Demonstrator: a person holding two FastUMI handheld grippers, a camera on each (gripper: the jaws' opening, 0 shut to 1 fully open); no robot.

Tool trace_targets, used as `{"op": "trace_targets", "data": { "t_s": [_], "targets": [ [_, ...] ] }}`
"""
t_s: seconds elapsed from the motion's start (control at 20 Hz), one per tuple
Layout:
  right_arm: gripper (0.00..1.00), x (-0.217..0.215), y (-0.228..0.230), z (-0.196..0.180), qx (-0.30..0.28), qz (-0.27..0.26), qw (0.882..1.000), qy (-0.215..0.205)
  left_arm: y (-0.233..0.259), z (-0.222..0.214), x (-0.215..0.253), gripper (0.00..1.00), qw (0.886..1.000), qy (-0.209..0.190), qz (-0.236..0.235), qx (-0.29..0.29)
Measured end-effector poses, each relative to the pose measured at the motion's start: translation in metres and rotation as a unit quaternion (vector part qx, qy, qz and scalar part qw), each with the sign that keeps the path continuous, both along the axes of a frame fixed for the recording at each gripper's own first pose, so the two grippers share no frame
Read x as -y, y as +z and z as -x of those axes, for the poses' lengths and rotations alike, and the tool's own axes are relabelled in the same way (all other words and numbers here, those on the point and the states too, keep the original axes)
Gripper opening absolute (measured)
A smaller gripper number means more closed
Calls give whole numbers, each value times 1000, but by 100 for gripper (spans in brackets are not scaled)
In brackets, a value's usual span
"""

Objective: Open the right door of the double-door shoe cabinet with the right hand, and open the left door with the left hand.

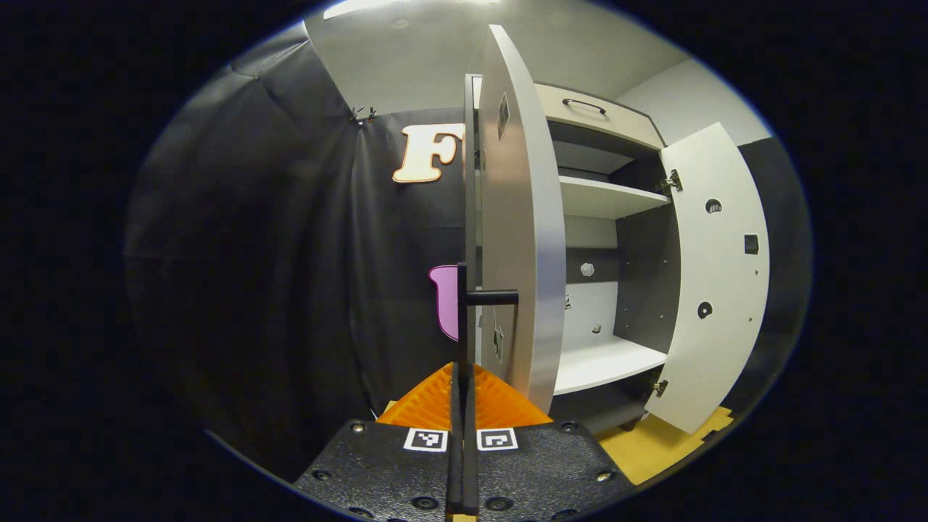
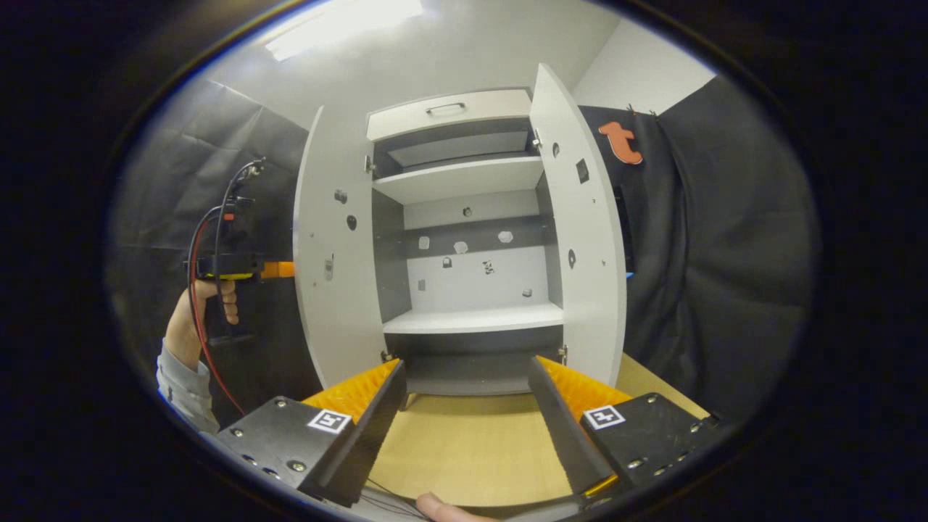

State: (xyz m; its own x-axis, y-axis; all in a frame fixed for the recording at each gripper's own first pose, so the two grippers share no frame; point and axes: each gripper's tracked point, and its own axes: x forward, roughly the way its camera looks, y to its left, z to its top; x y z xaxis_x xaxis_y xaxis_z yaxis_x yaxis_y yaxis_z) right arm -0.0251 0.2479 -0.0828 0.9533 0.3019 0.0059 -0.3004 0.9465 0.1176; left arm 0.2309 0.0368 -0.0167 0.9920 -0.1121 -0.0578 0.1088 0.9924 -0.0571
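The shoe cabinet (image 2: pixel 464 239) stands straight ahead in the right gripper view with both doors swung open. Its left door (image 1: pixel 522 239) appears nearly edge-on in the left gripper view, and my left gripper (image 1: pixel 462 395) is shut on that door's black handle bar (image 1: pixel 462 319). The right door (image 1: pixel 714 275) hangs open at the far side. In the right gripper view my right gripper (image 2: pixel 466 370) is open and holds nothing, some way back from the cabinet, between the left door (image 2: pixel 337 261) and the right door (image 2: pixel 587 232). A hand holds the left gripper (image 2: pixel 239 268) behind the left door.
Inside are white shelves (image 2: pixel 471 319), and a drawer (image 2: pixel 446 109) with a handle sits on top. The cabinet stands on a light wooden surface (image 2: pixel 471 442). Black cloth walls (image 2: pixel 710 254) close in on both sides. A cable (image 2: pixel 199 319) hangs from the left gripper.
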Motion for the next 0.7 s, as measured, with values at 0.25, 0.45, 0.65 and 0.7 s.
{"op": "trace_targets", "data": {
  "t_s": [0.25,0.45,0.65,0.7],
  "targets": [
    [100,5,0,2,5,4,1000,-11,-4,2,-1,1,1000,3,6,-2],
    [100,5,-2,3,-3,-8,1000,-5,-14,19,-1,4,1000,8,1,-14],
    [100,8,0,6,1,-13,1000,-3,-14,37,-10,8,999,34,7,-9],
    [100,9,1,6,3,-10,1000,-5,-15,41,-13,20,999,41,13,-13]
  ]
}}
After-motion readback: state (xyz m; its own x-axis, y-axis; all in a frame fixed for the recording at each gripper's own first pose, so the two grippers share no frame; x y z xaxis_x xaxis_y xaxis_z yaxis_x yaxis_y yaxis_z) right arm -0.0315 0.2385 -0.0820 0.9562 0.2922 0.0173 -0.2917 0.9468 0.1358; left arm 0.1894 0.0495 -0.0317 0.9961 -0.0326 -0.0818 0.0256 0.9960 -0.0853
